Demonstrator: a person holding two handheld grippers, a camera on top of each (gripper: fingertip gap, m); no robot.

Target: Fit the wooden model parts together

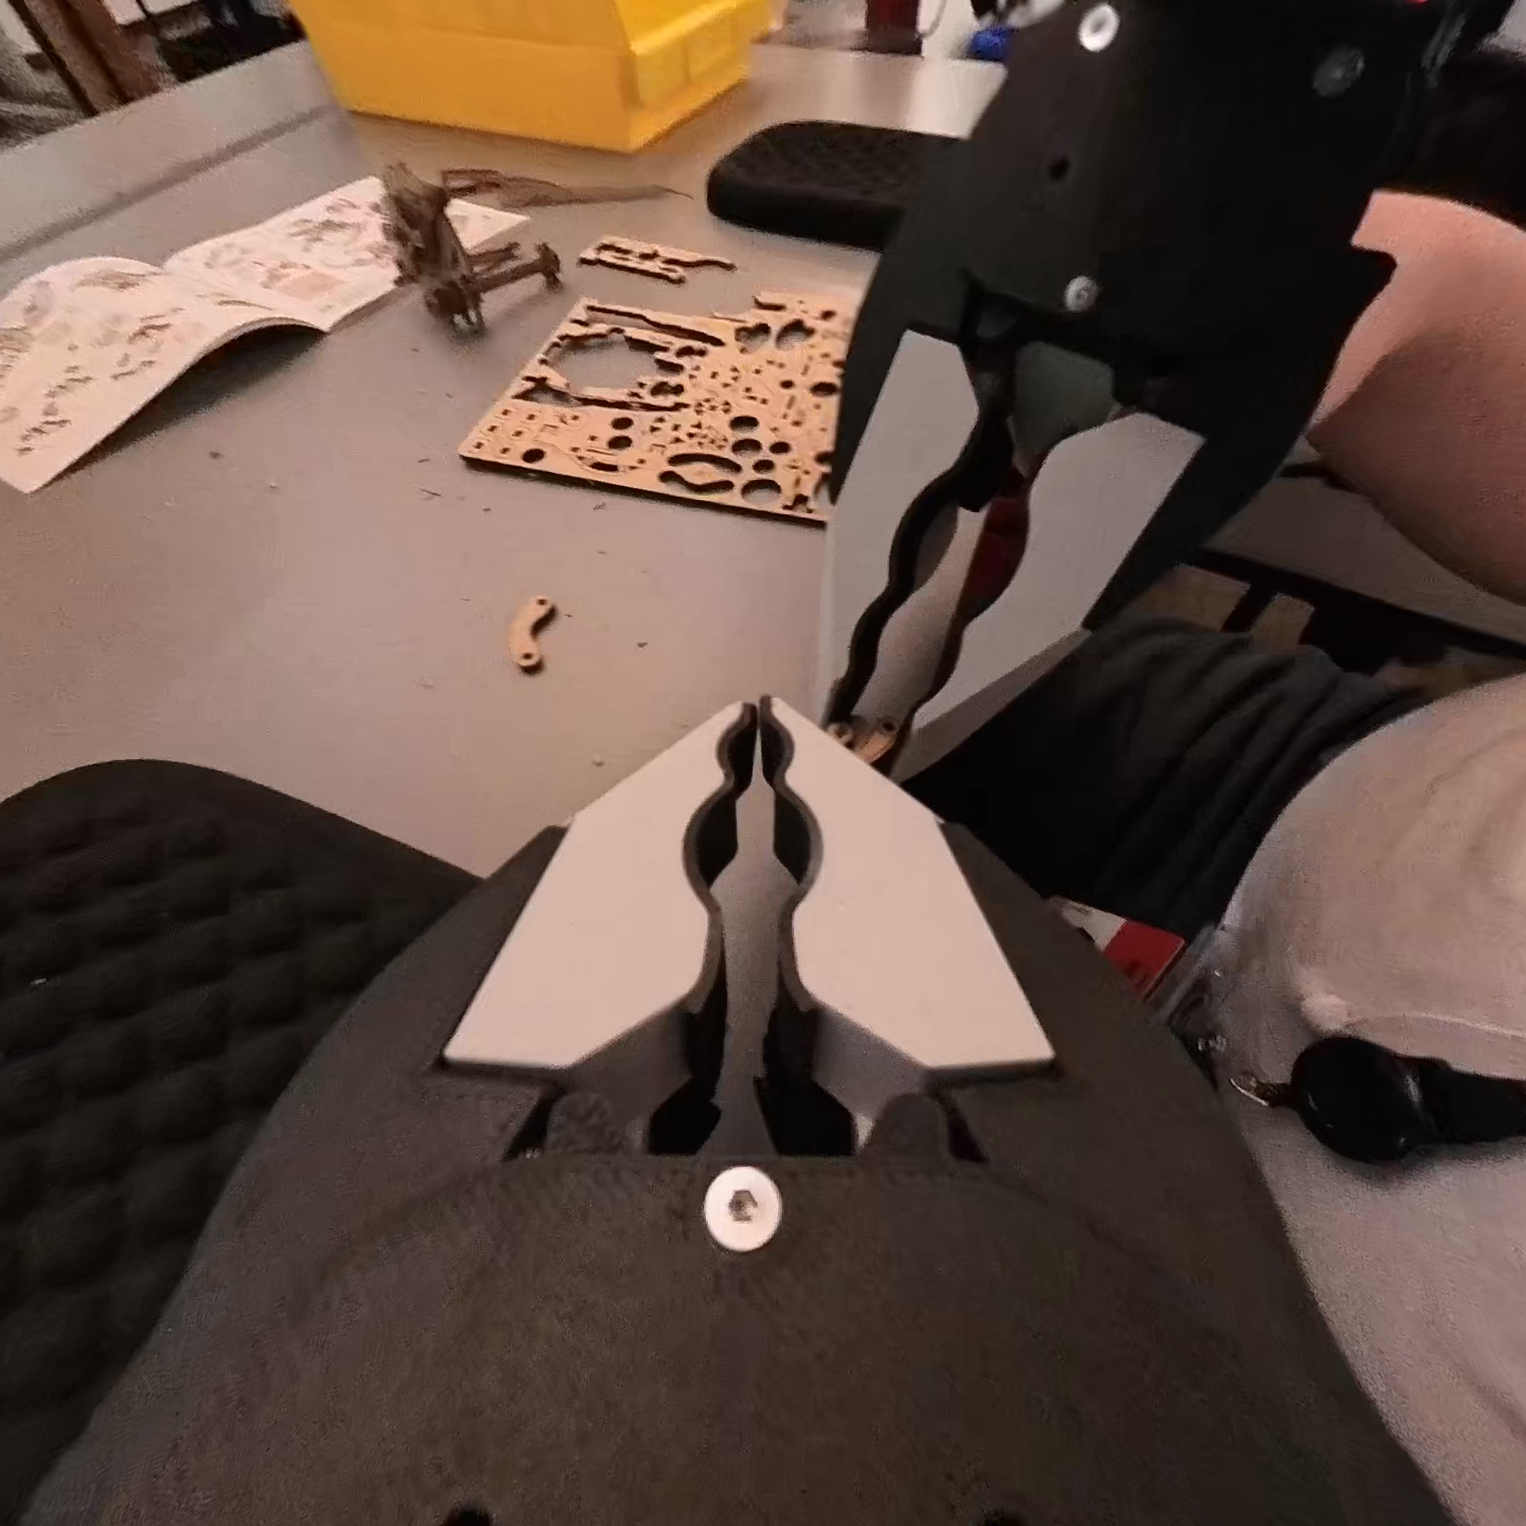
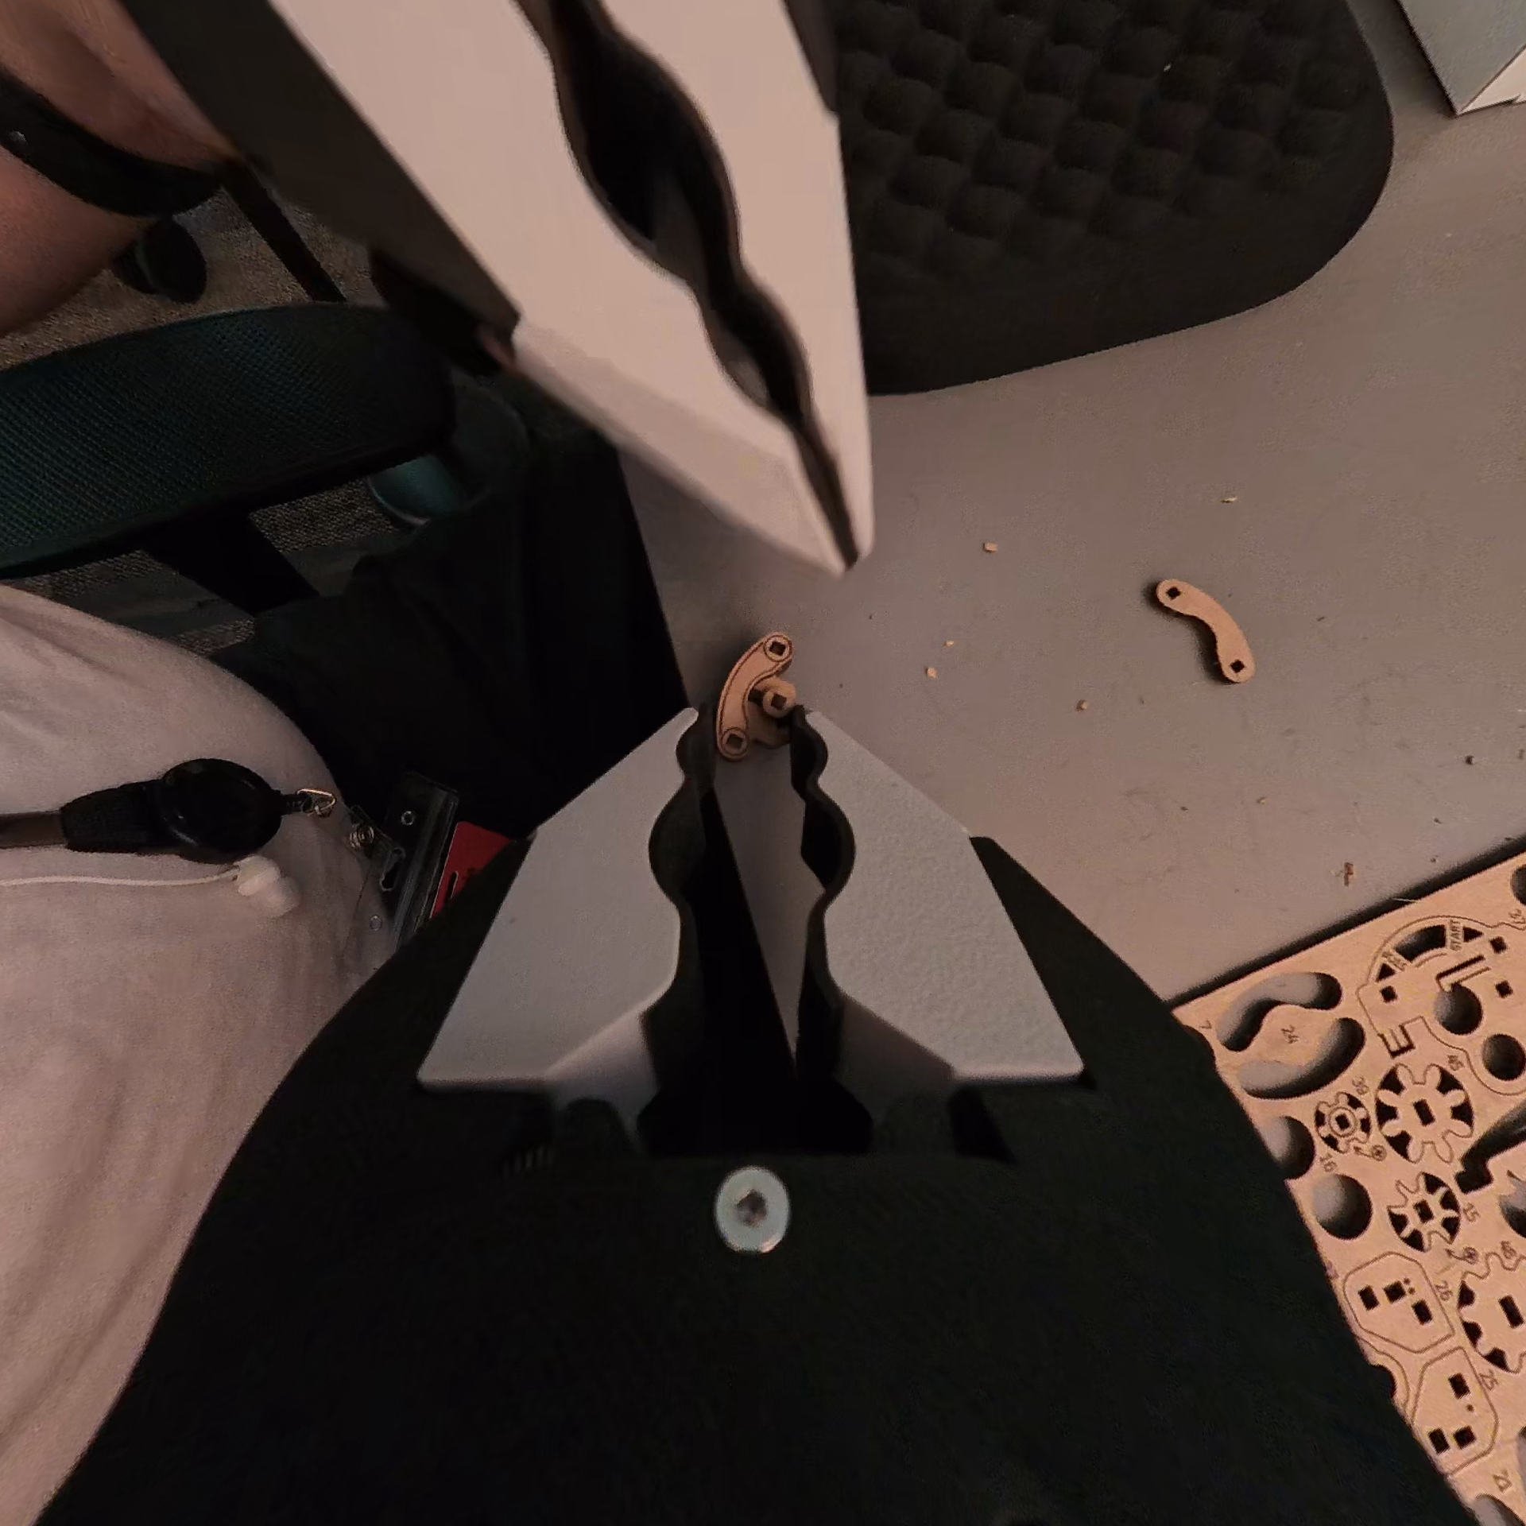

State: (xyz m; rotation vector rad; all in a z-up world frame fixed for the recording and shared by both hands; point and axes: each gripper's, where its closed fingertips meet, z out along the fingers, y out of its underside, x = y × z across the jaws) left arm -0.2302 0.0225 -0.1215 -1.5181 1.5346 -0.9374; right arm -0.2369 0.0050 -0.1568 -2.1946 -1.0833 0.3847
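My right gripper [image 2: 753, 720] is shut on a small curved wooden part [image 2: 753, 695] that has a short peg fitted in it. It holds the part at the table's near edge. The right gripper and the part [image 1: 869, 736] also show in the left wrist view, just right of my left gripper [image 1: 758, 708]. My left gripper is shut with nothing seen between its tips. In the right wrist view the left gripper [image 2: 842, 553] hangs just above the held part. A second curved wooden part [image 1: 535, 632] [image 2: 1206, 629] lies loose on the grey table.
A punched-out wooden sheet [image 1: 685, 396] [image 2: 1404, 1156] lies beyond the loose part. A dark, partly built model [image 1: 446, 248] stands on an open booklet [image 1: 165, 322]. A yellow bin [image 1: 528, 58] is at the back. Black foam pads [image 1: 817, 182] [image 1: 124, 950] [image 2: 1073, 165] flank the area. A person sits at the table edge. The grippers' ends are close to 4 cm from one another.
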